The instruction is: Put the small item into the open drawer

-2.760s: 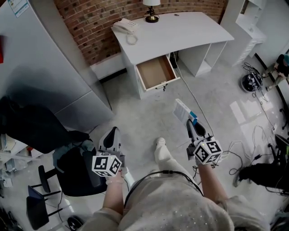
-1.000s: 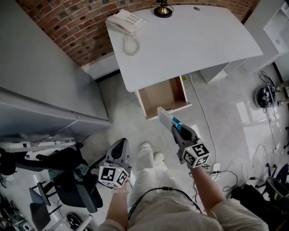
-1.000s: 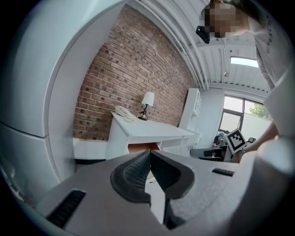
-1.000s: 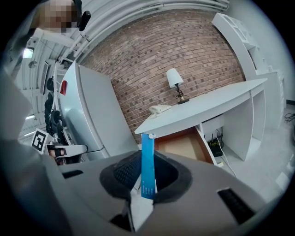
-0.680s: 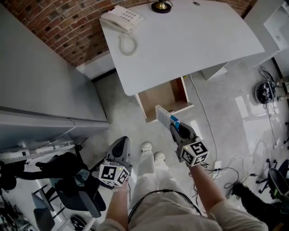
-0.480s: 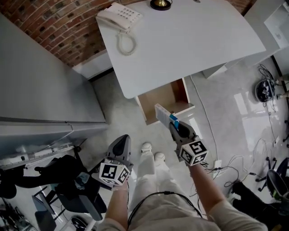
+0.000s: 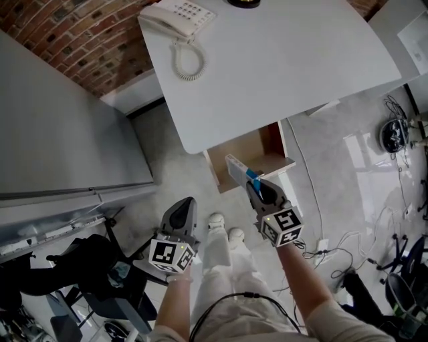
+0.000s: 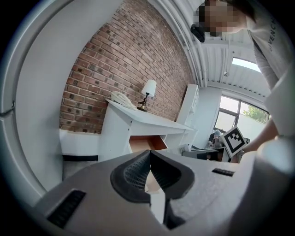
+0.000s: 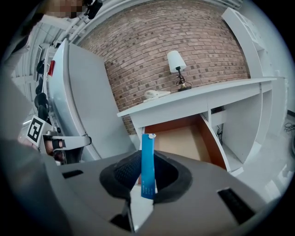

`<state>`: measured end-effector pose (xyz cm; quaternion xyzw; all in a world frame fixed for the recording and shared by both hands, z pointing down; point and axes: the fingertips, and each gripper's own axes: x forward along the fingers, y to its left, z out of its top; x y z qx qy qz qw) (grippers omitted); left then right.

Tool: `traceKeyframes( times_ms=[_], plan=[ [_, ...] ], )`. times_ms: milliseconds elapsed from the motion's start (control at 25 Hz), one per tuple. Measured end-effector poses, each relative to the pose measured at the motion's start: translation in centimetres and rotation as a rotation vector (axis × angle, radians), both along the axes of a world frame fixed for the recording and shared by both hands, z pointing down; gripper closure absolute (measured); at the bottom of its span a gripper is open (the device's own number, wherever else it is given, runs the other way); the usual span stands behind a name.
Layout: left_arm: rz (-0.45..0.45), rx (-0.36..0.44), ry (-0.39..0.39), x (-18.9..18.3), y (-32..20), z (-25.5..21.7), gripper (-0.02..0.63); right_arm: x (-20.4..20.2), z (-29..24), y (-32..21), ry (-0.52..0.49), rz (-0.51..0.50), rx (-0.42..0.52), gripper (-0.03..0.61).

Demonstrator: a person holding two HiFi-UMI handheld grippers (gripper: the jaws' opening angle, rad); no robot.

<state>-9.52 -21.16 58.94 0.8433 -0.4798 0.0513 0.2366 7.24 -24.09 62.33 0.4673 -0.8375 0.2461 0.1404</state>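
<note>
A small flat white box with a blue edge sticks out of my right gripper, which is shut on it. It hangs over the front edge of the open wooden drawer under the white desk. In the right gripper view the box stands upright between the pads, with the drawer straight ahead. My left gripper hangs lower left near the person's feet, jaws shut and empty. Ahead of the left gripper, the drawer lies beyond its tips.
A white telephone sits at the desk's far left and a lamp stands at its back by the brick wall. A tall grey cabinet stands to the left. Cables lie on the floor at the right; a black chair at lower left.
The person has walked up to the desk. My right gripper has carried the box forward until it overlaps the drawer's front. The left gripper stayed low and shut.
</note>
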Motion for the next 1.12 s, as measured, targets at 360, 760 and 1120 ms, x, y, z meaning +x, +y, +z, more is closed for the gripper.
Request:
traceKeyframes(
  times_ms=[360,760,1120],
  plan=[
    [-0.025,-0.006,0.02,0.0,-1.1,2.4,0.609,-2.5,3.3,-1.2,0.258,-0.157,-0.009,0.511],
    [-0.046,-0.023,0.028,-0.4,-1.6,4.3,0.609,-5.0,6.7,-2.1,0.501,-0.313,-0.025,0.509],
    [-0.042,-0.029,0.038,-0.9,-1.9,5.0,0.609,-6.5,8.7,-2.5,0.558,-0.382,-0.069,0.502]
  ],
)
